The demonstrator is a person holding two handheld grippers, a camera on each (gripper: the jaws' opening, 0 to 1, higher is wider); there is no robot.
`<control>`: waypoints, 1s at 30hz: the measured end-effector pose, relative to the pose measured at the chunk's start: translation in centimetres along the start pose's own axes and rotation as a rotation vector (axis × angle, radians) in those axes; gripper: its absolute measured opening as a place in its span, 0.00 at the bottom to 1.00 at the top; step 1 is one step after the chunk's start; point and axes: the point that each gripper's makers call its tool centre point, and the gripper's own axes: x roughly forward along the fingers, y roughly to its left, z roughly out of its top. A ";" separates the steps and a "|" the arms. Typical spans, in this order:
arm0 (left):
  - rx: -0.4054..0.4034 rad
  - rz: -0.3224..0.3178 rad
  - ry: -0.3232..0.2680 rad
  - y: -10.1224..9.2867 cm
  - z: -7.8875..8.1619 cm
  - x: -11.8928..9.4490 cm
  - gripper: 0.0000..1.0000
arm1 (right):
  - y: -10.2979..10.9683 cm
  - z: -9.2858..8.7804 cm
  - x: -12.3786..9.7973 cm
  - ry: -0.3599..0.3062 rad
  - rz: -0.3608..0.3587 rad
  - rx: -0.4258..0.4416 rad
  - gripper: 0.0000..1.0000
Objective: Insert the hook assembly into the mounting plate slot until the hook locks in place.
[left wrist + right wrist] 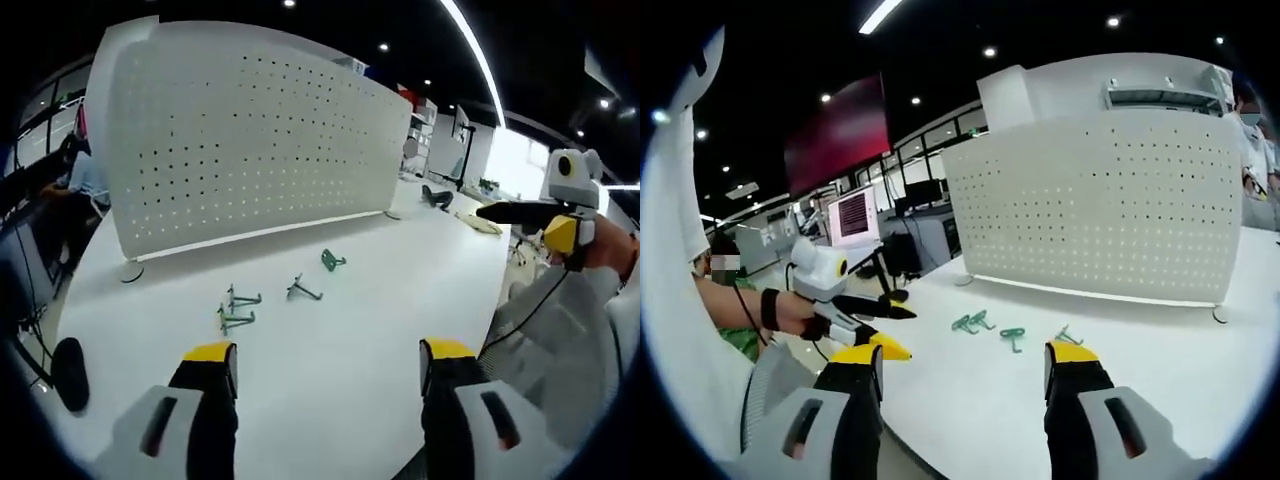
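White table (400, 300) runs ahead of both grippers. Left gripper (328, 365) has jaws parted and empty; right gripper (965, 368) likewise. Beyond them four hooks (240, 308) lie loose and flat, clear of either jaw, nearer the left gripper. Farthest stands the upright pegboard (250, 130), holes facing us.

Open-plan office: monitors (853, 214), ceiling downlights (988, 51).

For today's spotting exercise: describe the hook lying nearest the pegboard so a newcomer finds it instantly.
Start at the white pegboard standing on the white table. Just in front of its right end lies a green hook. It sits alone, closer to the board than the other hooks further left.
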 end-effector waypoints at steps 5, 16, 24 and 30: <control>-0.007 0.000 0.011 0.3 -0.4 0.3 0.75 | 0.1 0.0 -0.1 -0.005 -0.005 0.002 0.66; -0.012 0.025 0.029 1.8 -0.8 1.3 0.71 | 0.3 0.0 0.1 0.000 -0.005 0.000 0.66; -0.012 0.057 0.051 3.0 -1.1 2.0 0.66 | 0.2 -0.2 0.3 0.006 -0.005 0.006 0.65; -0.021 0.088 0.075 3.8 -1.6 2.7 0.59 | 0.1 -0.2 0.4 0.004 -0.004 0.008 0.65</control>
